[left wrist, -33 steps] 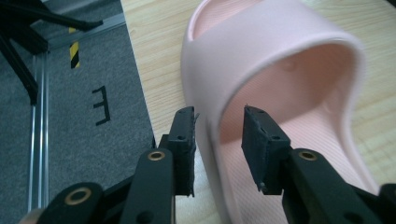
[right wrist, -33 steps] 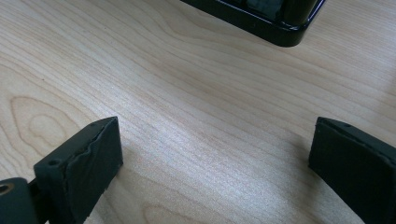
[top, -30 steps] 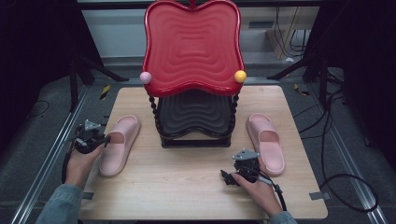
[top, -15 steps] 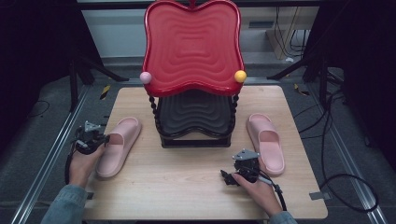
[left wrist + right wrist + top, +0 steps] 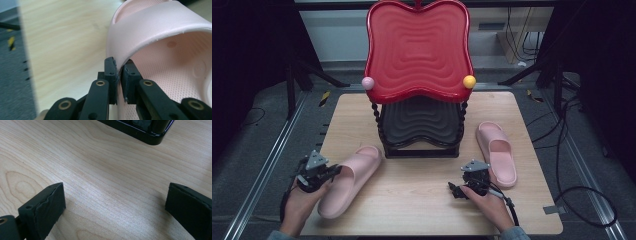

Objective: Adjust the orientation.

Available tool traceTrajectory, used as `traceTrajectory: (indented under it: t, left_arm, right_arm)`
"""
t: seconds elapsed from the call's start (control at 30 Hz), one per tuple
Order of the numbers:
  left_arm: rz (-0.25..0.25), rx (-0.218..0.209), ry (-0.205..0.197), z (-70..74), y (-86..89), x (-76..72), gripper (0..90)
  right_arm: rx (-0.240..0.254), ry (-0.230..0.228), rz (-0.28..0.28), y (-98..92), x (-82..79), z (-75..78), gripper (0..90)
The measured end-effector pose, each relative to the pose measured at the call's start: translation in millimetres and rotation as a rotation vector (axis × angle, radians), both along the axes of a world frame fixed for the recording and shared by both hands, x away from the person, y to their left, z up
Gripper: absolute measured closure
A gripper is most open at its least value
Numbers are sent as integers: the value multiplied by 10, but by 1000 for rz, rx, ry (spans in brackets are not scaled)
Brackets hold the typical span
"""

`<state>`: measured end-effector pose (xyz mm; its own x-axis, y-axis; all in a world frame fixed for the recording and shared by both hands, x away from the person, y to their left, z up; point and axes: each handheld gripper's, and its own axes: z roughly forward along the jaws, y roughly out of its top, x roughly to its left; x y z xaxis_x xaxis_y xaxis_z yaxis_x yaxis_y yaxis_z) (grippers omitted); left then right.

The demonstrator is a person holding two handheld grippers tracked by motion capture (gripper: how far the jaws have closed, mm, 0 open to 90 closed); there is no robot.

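Observation:
A pink slipper (image 5: 348,179) lies at the table's front left, toe pointing toward the rack. My left gripper (image 5: 333,171) is shut on the side edge of this slipper (image 5: 160,42), its jaws pinching the rim where the strap begins. A second pink slipper (image 5: 497,151) lies at the right, beside the rack. My right gripper (image 5: 455,190) rests low over bare wood just left of that slipper, open, with nothing between its fingers (image 5: 42,207).
A two-tier rack stands at the table's middle back, with a red wavy tray (image 5: 418,50) on top and a black one (image 5: 422,122) below. Its black base (image 5: 140,130) lies ahead of the right gripper. The wooden table (image 5: 412,200) has free room in front.
The left slipper has been dragged toward the front edge and turned a little by my left gripper. The right gripper has stayed put.

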<state>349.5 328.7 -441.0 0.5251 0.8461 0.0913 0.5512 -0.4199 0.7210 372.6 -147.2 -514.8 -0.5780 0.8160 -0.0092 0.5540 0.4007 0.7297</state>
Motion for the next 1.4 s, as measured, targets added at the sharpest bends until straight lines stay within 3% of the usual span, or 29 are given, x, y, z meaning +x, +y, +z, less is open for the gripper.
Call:
traceTrajectory:
  t: [0.13, 0.23, 0.3, 0.43, 0.6, 0.63, 0.73, 0.8, 0.93, 1.1, 1.4]
  left_arm:
    - [-68, -24, 10, -39, -282, -96, 832]
    - [-100, -14, 7, -61, -428, -113, 834]
    - [-123, 4, 8, -124, -620, -82, 833]
    - [-135, 14, 20, -208, -786, -22, 831]
    - [-121, -2, 17, -228, -850, -3, 792]
    - [-107, -22, 16, -207, -866, -37, 761]
    - [-105, -31, 8, -161, -860, -99, 674]
    - [-98, -70, 9, -90, -830, -211, 623]
    - [-119, -108, 26, -54, -830, -317, 575]
    - [-174, -154, 66, -91, -1015, -398, 575]
    - [-184, -162, 91, -218, -1269, -252, 631]
  right_arm:
    - [1, 1, 0, 0, -1, 0, 31]
    - [3, 3, 1, 1, -2, 2, 30]
    - [3, 3, 2, 0, -2, 2, 30]
    - [-1, 1, 4, -3, -4, 1, 31]
    - [-2, 2, 6, -5, -4, 2, 30]
    - [-2, 1, 7, -5, -4, 2, 31]
    - [-2, 1, 7, -5, -4, 2, 30]
    - [-2, 1, 7, -5, -4, 2, 30]
    - [-2, 1, 7, -5, -4, 2, 30]
    - [-2, 1, 6, -5, -5, 1, 30]
    - [-2, 1, 8, -7, -5, 1, 30]
